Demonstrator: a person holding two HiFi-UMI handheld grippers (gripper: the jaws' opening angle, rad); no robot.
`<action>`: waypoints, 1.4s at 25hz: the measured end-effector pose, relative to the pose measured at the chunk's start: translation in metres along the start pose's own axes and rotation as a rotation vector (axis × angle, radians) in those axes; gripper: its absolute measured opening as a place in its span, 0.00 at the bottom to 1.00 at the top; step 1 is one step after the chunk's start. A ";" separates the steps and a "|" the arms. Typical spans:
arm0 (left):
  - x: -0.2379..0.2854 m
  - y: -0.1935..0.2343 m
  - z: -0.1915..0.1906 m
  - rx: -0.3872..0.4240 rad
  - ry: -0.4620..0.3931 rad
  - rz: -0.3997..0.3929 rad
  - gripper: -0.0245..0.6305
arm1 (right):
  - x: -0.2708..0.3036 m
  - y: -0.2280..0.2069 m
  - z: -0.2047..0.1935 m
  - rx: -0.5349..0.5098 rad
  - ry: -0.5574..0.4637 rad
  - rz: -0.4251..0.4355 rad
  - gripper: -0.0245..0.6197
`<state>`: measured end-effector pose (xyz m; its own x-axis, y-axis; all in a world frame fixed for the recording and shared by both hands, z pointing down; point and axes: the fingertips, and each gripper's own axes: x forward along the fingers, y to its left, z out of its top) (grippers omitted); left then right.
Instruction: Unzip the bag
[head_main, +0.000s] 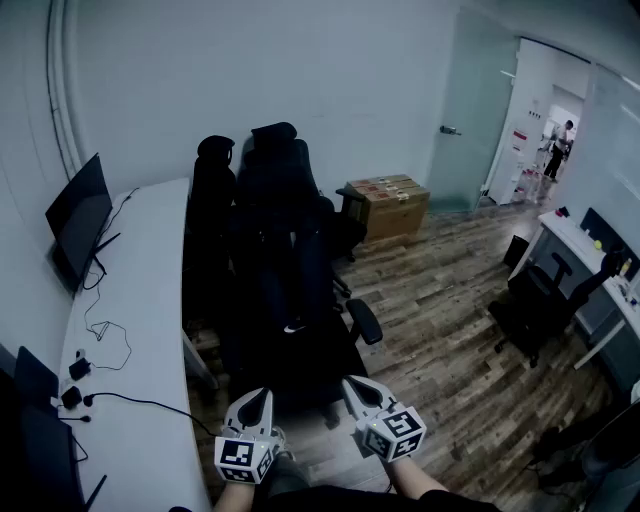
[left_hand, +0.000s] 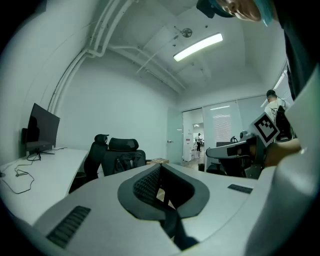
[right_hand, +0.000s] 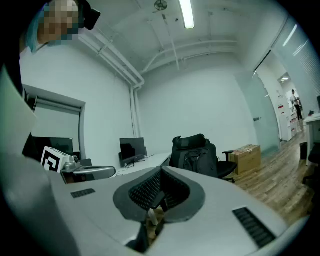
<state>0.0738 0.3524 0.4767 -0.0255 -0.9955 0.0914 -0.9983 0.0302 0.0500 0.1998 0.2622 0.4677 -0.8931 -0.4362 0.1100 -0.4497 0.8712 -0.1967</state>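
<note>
A black backpack (head_main: 285, 265) rests on the seat of a black office chair (head_main: 275, 150) in front of me, with its zip too dark to make out. It also shows in the right gripper view as the bag (right_hand: 196, 160) on the chair, and in the left gripper view as the bag (left_hand: 125, 162). My left gripper (head_main: 252, 398) and right gripper (head_main: 356, 386) are held side by side at the bottom of the head view, well short of the bag. Both are shut with nothing between the jaws, as seen on the left gripper (left_hand: 159, 171) and the right gripper (right_hand: 161, 173).
A long white desk (head_main: 140, 330) runs along the left, with a monitor (head_main: 78, 215) and cables. A second black chair (head_main: 210, 200) stands beside the first. A cardboard box (head_main: 390, 205) sits by the glass door. More chairs and a desk (head_main: 585, 260) stand at the right, on wooden floor.
</note>
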 end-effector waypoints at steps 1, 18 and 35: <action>0.002 0.002 0.000 0.000 -0.002 -0.005 0.07 | 0.003 0.001 0.001 0.014 -0.008 0.014 0.10; 0.143 0.113 0.015 -0.021 -0.005 -0.055 0.07 | 0.167 -0.060 0.032 0.061 -0.026 0.008 0.11; 0.285 0.274 0.016 -0.061 0.078 -0.141 0.32 | 0.377 -0.121 0.047 0.109 0.028 -0.120 0.35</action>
<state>-0.2078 0.0755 0.5006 0.1211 -0.9803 0.1560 -0.9866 -0.1016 0.1276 -0.0829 -0.0185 0.4876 -0.8327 -0.5281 0.1664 -0.5533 0.7826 -0.2852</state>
